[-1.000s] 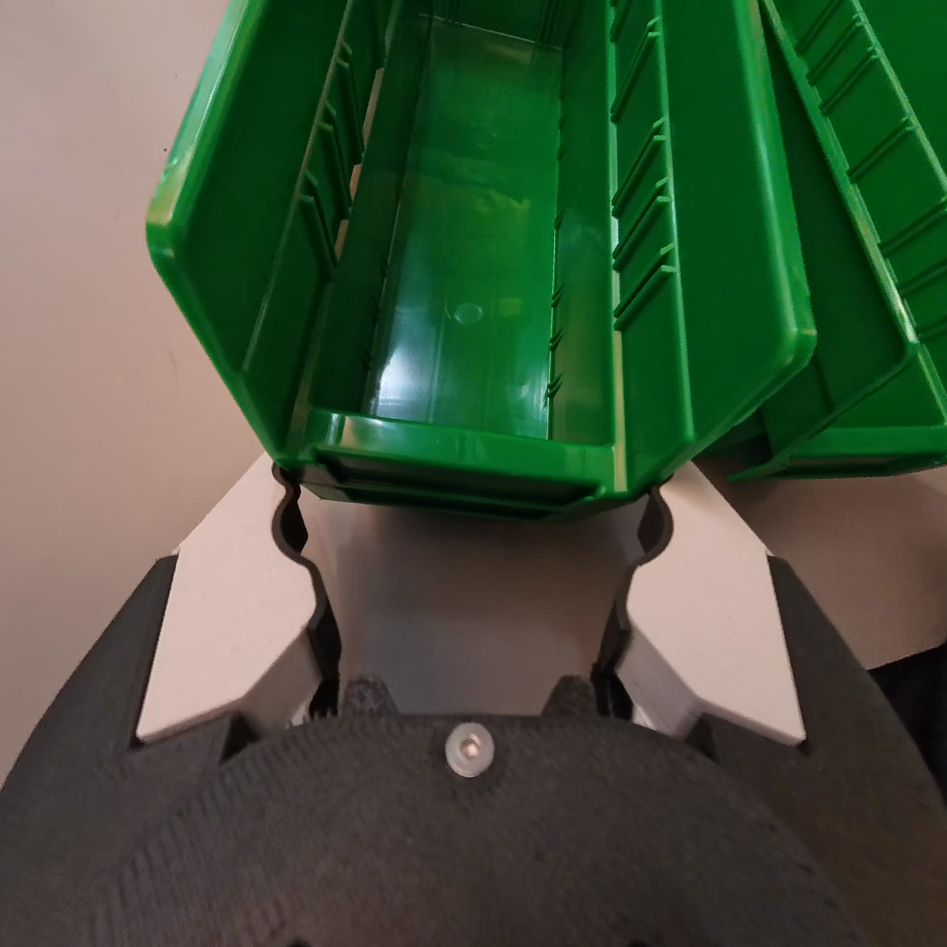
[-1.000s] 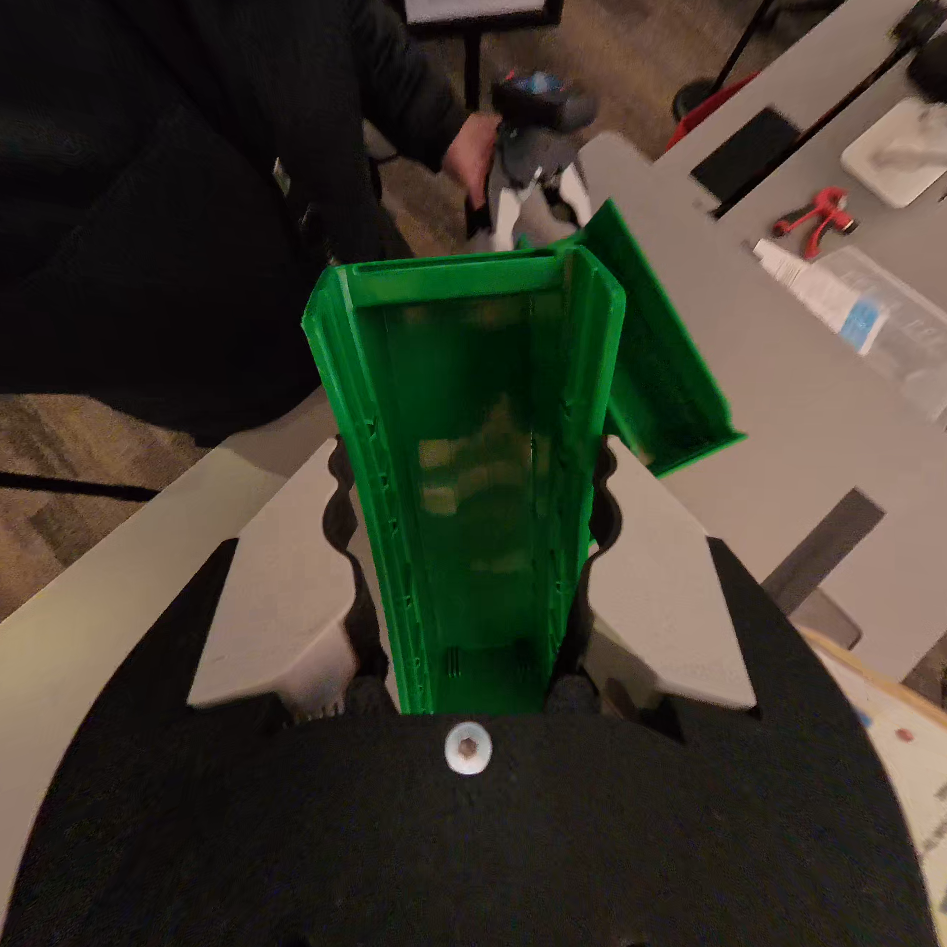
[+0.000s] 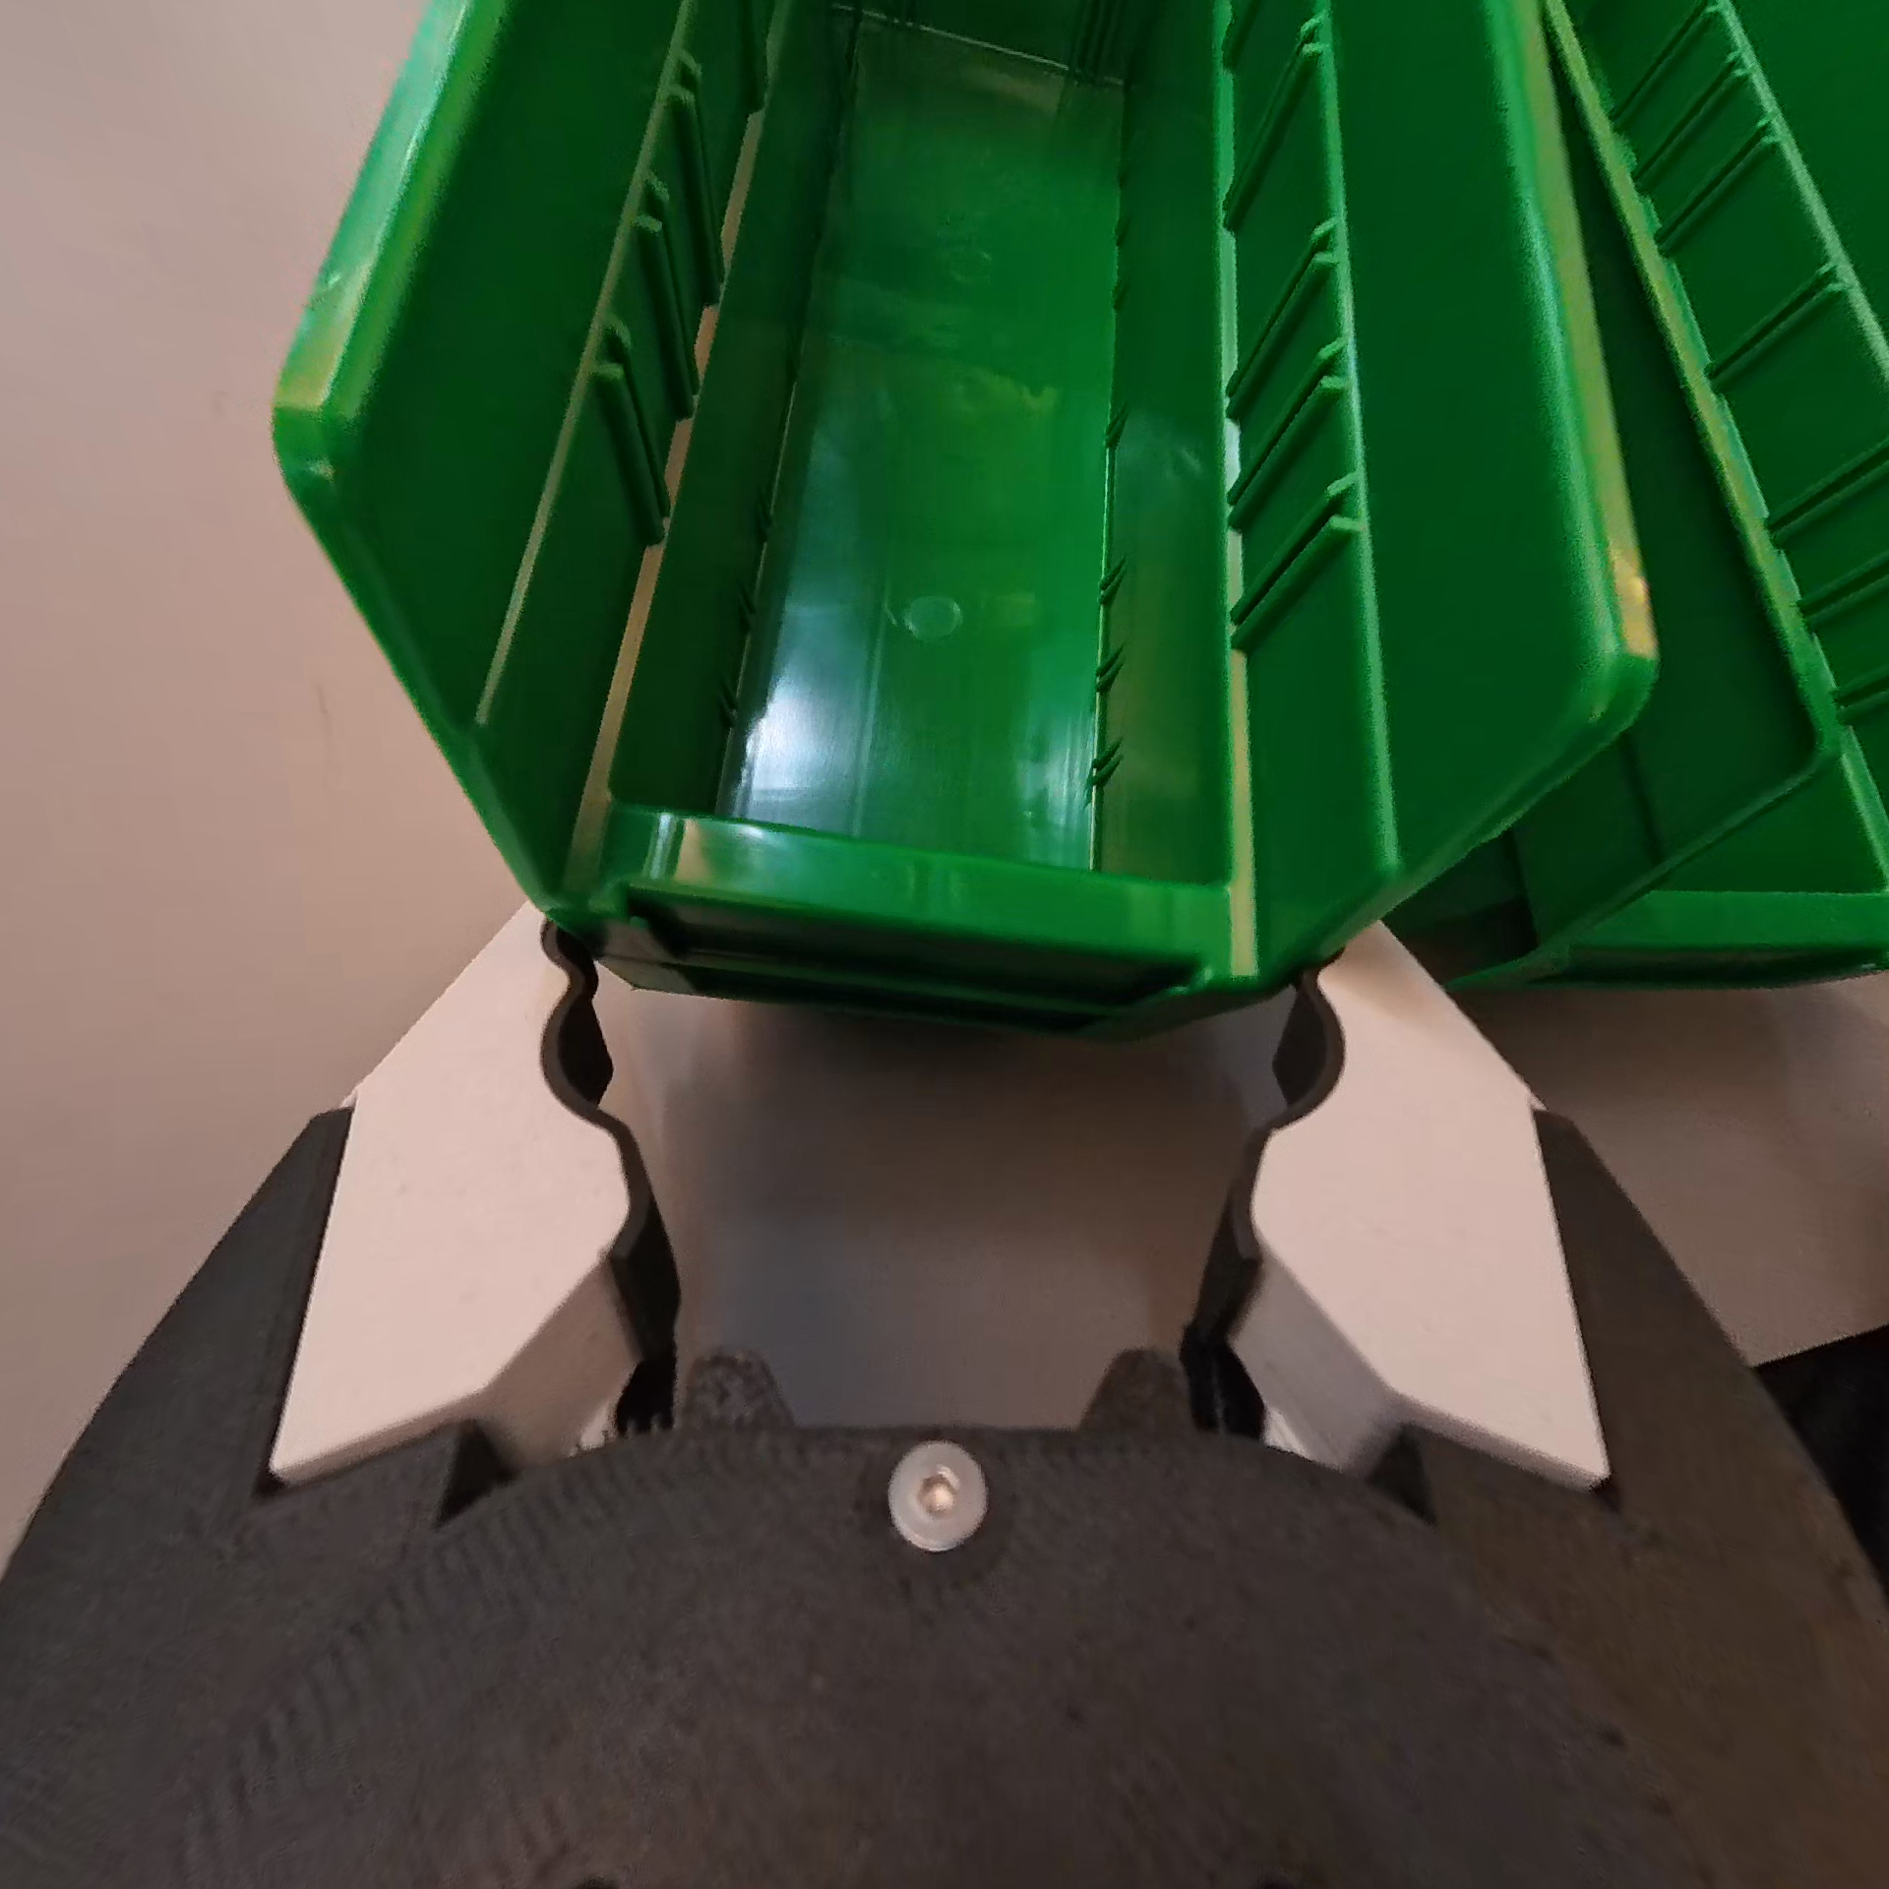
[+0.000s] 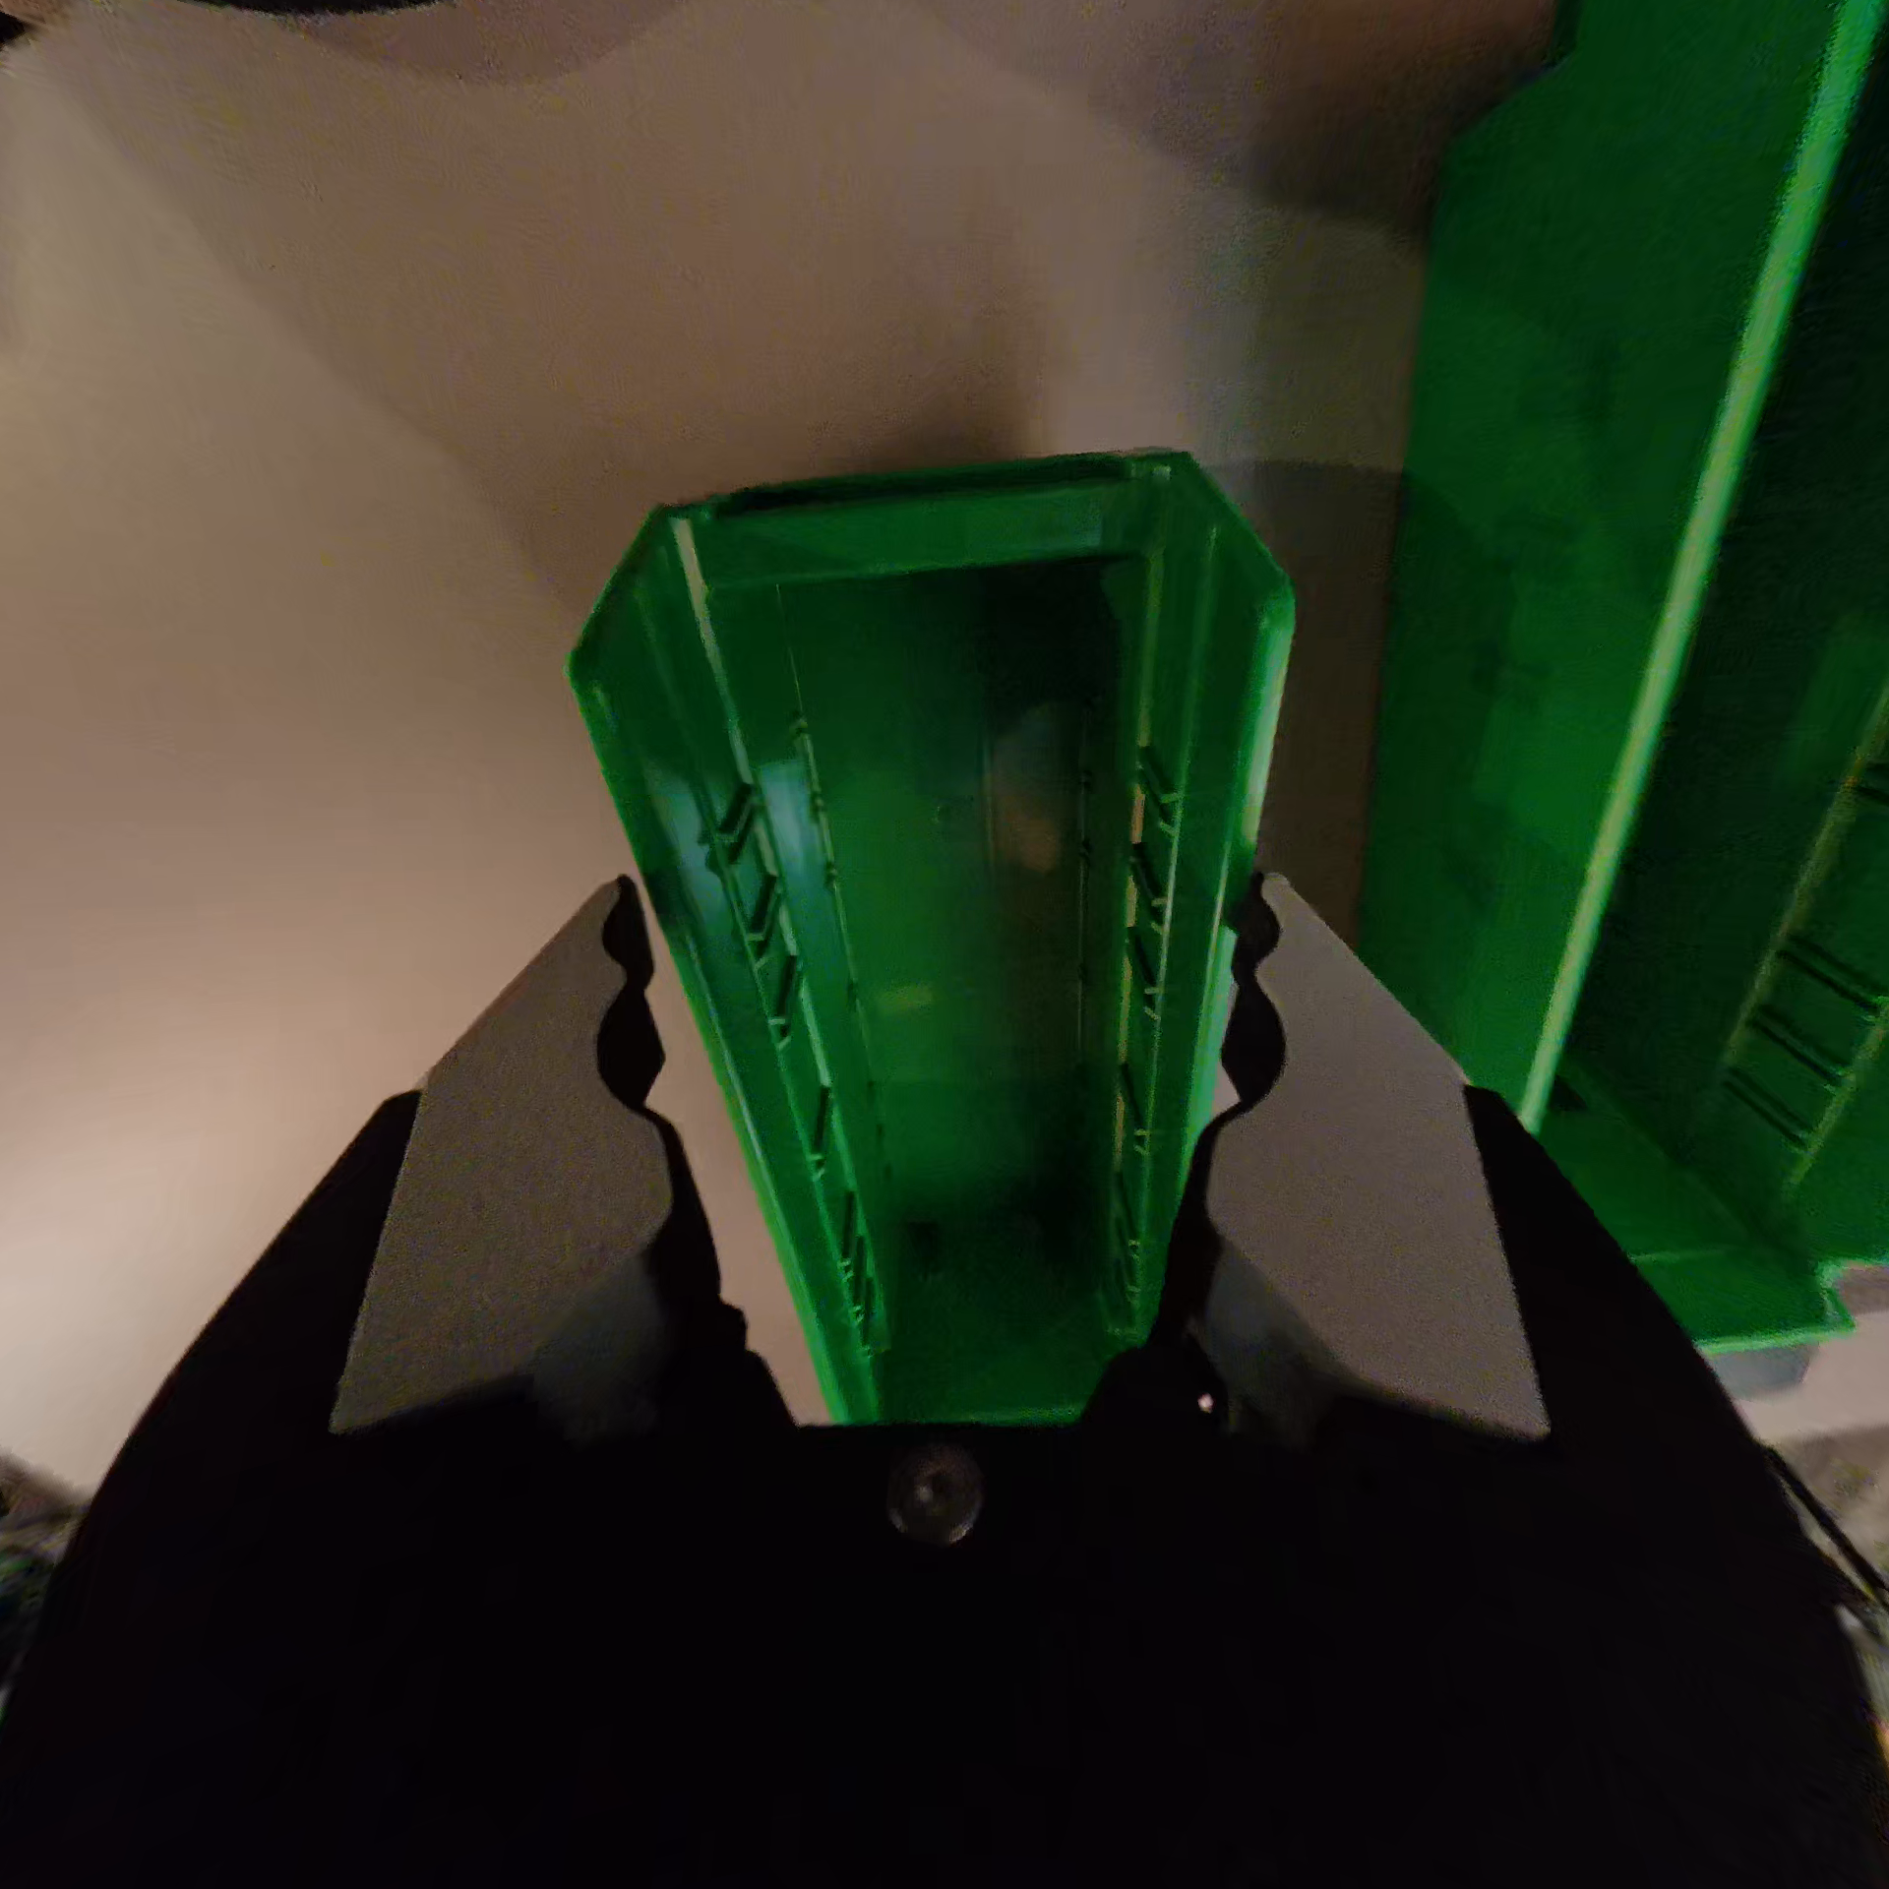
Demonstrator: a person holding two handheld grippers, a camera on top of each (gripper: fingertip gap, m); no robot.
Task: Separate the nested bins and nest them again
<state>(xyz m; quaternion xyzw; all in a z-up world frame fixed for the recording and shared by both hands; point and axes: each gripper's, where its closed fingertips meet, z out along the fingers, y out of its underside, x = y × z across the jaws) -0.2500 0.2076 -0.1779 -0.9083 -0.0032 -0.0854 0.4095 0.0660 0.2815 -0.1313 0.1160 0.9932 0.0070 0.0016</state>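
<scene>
Between the jaws of the right gripper (image 4: 940,920), a narrow green bin (image 4: 951,920) sits lengthwise, its near end deep in the throat of the tool; the jaws stand at medium width and close against both long walls, so this bin is held. Its interior is empty. To the right of the held bin, a second green bin (image 4: 1595,613) lies on the pale table (image 4: 358,511), well apart from it. In the left wrist view, the left gripper (image 3: 935,951) has its jaws spread wide, the tips touching or just meeting the low front corners of another green bin (image 3: 920,511), which is also empty; whether they press on it cannot be told. A further green bin (image 3: 1738,511) overlaps its right side. Judged from this layout, the separating step appears done or nearly done, and re-nesting comes next. That move calls for aligning the held bin's long axis with an open bin, then lowering it squarely so the ribbed walls do not bind.
</scene>
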